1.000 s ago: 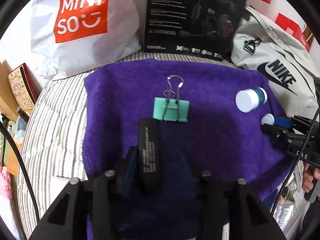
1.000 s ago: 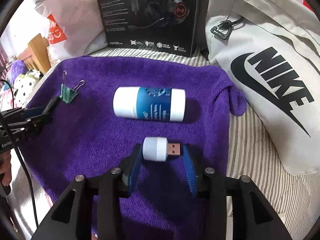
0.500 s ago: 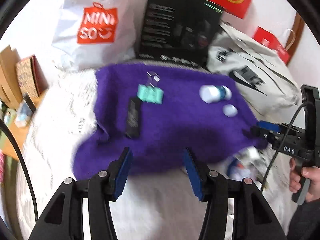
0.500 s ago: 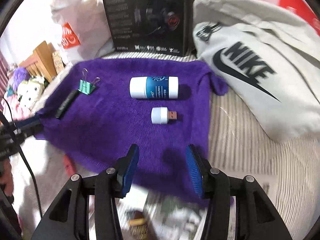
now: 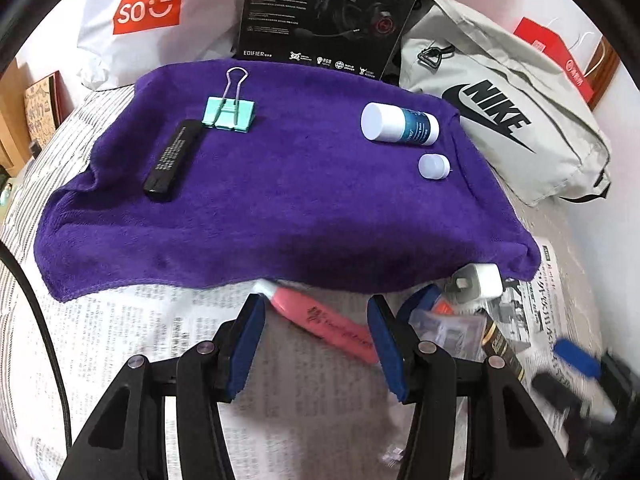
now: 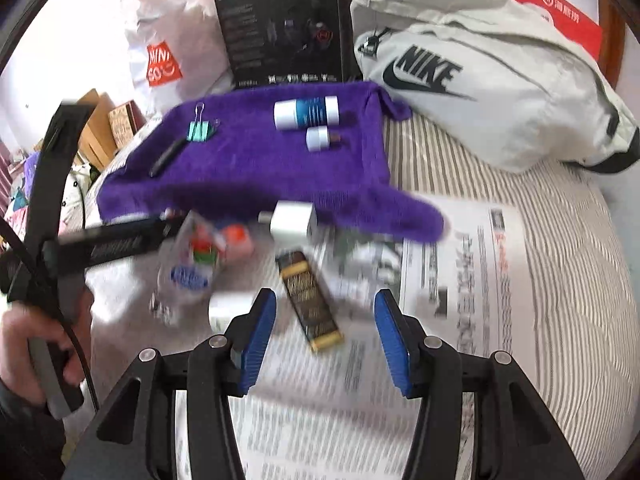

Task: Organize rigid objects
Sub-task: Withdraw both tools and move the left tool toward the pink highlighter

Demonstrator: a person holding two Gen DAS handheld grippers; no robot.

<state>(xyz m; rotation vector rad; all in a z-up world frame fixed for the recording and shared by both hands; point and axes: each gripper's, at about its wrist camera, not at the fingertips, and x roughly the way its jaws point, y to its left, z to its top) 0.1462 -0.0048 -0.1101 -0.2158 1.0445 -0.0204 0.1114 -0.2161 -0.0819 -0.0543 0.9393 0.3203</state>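
Both grippers hang with jaws apart and empty: the left gripper (image 5: 316,334) over a pink highlighter (image 5: 320,322), the right gripper (image 6: 325,332) opening over a black-and-gold stick (image 6: 310,300). Beyond, a purple towel (image 5: 280,220) carries a mint binder clip (image 5: 229,114), black bar (image 5: 172,160), blue-labelled bottle (image 5: 398,125) and white-capped USB plug (image 5: 433,166).

Both views are brightly and evenly lit, with a pale, washed-out wall at the far side. The fisheye lens bends straight lines near the rim and leaves black corners. The left wrist view is mostly sharp — the purple towel (image 5: 280,200) shows soft shadows under its near edge — though its near-right corner smears. The right wrist view is blurred by motion: the newspaper (image 6: 460,280) print and the small items on it streak, and the far boxes lose detail.
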